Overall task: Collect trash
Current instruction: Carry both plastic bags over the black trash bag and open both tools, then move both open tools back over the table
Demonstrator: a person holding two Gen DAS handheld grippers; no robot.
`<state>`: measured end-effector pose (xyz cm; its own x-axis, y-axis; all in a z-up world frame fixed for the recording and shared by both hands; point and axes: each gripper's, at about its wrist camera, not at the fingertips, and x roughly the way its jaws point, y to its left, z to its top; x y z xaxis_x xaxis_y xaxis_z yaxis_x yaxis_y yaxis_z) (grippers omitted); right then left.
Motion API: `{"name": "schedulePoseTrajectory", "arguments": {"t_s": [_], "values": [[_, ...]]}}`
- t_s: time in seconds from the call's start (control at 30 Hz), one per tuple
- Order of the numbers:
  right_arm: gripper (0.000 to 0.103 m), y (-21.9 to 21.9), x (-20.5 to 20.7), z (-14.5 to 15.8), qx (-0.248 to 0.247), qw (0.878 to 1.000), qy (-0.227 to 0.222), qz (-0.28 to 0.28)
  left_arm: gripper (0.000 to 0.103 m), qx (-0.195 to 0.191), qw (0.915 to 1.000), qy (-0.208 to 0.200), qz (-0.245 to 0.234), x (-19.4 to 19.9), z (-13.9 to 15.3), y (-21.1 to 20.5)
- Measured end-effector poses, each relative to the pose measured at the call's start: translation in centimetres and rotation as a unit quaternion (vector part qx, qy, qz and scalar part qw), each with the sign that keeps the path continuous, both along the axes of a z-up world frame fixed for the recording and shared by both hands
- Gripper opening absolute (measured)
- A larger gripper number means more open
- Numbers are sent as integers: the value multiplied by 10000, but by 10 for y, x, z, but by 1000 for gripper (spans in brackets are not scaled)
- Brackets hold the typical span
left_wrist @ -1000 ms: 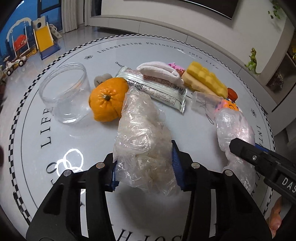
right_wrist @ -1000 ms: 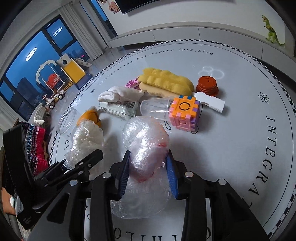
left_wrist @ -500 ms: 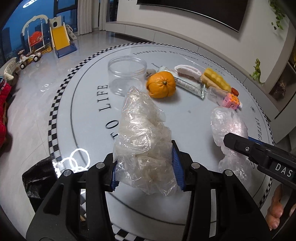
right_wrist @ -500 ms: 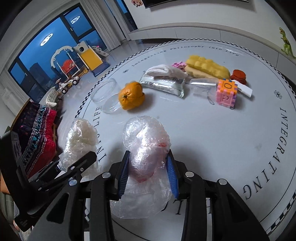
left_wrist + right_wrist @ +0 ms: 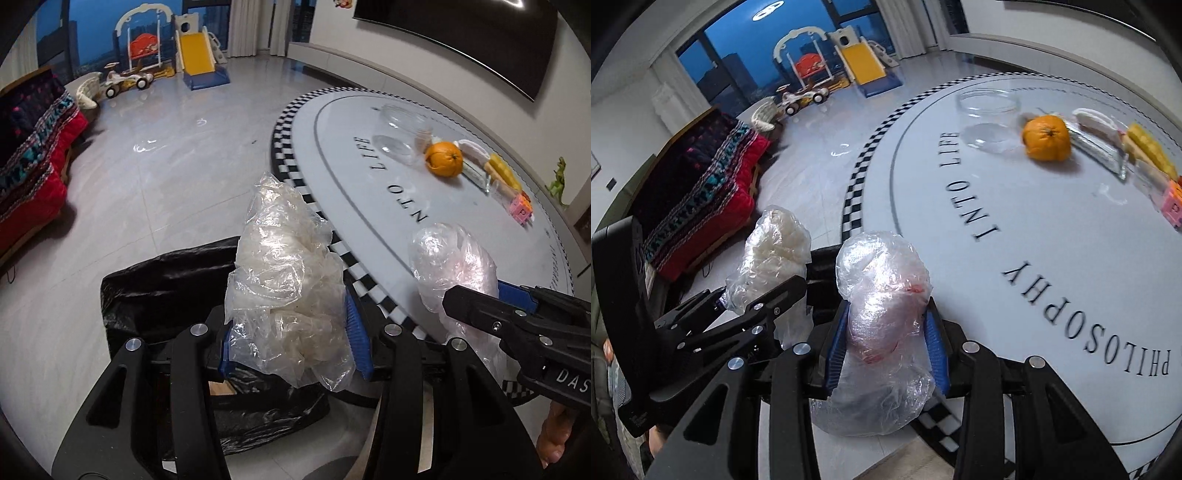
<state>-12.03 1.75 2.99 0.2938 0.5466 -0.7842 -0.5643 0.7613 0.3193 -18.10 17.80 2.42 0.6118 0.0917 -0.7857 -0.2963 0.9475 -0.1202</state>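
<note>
My left gripper point(image 5: 290, 341) is shut on a crumpled clear plastic bag with white stuff inside point(image 5: 284, 295) and holds it off the table's edge, above a black trash bag point(image 5: 166, 291) on the floor. My right gripper point(image 5: 884, 350) is shut on a second clear plastic wad with red marks point(image 5: 882, 295), over the table's checkered rim. The right gripper and its wad also show at the right of the left wrist view point(image 5: 454, 266). The left gripper and its bag show at the left of the right wrist view point(image 5: 772, 254).
The round white table point(image 5: 1052, 229) carries a clear jar point(image 5: 988, 105), an orange point(image 5: 1047, 138), a wrapper point(image 5: 1097, 147), a yellow sponge point(image 5: 1152, 151) and a pink-orange cube point(image 5: 1172, 203). A red-patterned sofa point(image 5: 701, 192) and toys point(image 5: 827, 74) stand on the floor beyond.
Both grippers have pulled back from the middle of the table to its near-left edge with their plastic bags. The left one now hangs over the black trash bag.
</note>
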Motion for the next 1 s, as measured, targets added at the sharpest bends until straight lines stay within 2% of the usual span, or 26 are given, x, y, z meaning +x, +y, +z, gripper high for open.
{"name": "schedulePoseTrajectory", "arguments": {"t_s": [0.23,0.3,0.33,0.37,0.4,0.43,0.57,0.67,1.0], "values": [[40,60,-35,-3,-132,9971,-84,747,48,-41,9973,129,723,-46,-17,55],[45,77,-41,-3,-157,9956,-81,918,49,-75,9952,185,960,-58,-23,71],[48,84,-44,-5,-163,9948,-36,1002,57,-93,9943,236,1031,-62,-26,78],[59,91,-45,-7,-182,9941,33,1069,65,-88,9928,319,1148,-66,-30,85],[65,94,-48,-9,-160,9939,81,1089,89,-70,9905,348,1329,-71,-32,92],[65,96,-48,-10,-129,9939,109,1088,97,-79,9888,331,1454,-76,-33,97],[66,99,-54,-16,-208,9937,134,1091,97,-194,9848,331,1697,-87,-36,113],[66,96,-55,-17,-208,9940,146,1068,97,-193,9847,356,1697,-87,-37,113],[66,73,-41,-10,-59,9966,138,809,97,-53,9910,351,1294,-69,-31,89]]}}
